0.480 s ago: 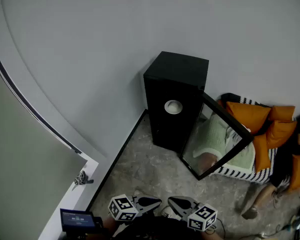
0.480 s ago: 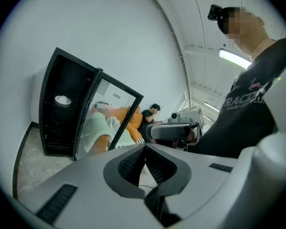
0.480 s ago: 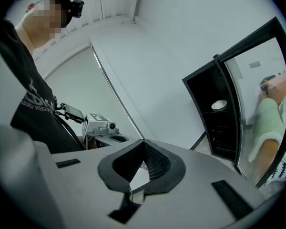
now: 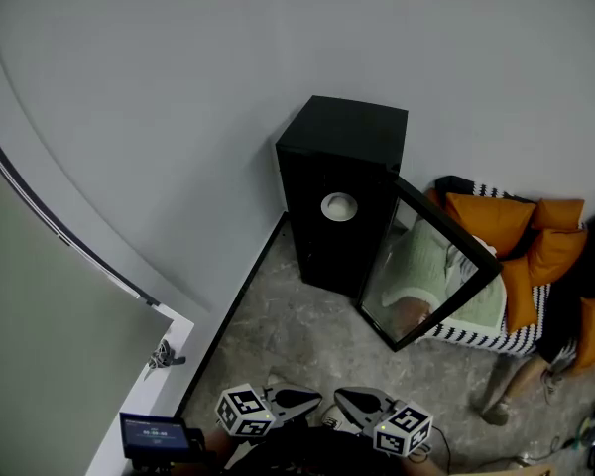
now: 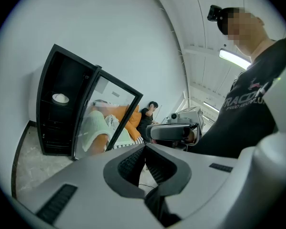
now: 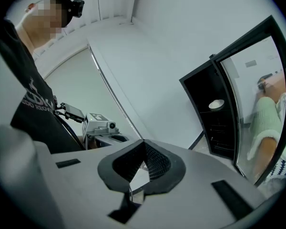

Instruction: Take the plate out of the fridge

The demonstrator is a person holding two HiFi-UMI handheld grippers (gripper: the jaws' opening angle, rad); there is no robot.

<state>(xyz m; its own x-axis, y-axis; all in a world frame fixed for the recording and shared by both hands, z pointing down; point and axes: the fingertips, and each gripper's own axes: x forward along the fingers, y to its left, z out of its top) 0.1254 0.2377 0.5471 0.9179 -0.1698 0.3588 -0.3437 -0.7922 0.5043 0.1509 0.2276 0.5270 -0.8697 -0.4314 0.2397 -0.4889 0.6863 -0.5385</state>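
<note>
A small black fridge stands against the white wall with its glass door swung open to the right. A white plate rests on a shelf inside, also seen as the plate and the plate. Both grippers hang low at the bottom of the head view, far from the fridge. My left gripper is shut with nothing in it, as is my right gripper. The left gripper's jaws meet tip to tip; the right gripper's jaws do too.
A person lies on a striped mat with orange cushions right of the fridge. A black skirting line runs along the wall to a white ledge with a small device. Speckled floor lies between me and the fridge.
The head view has shifted slightly, so the fridge sits a little higher and to the left. Both grippers stay in the same place, still shut.
</note>
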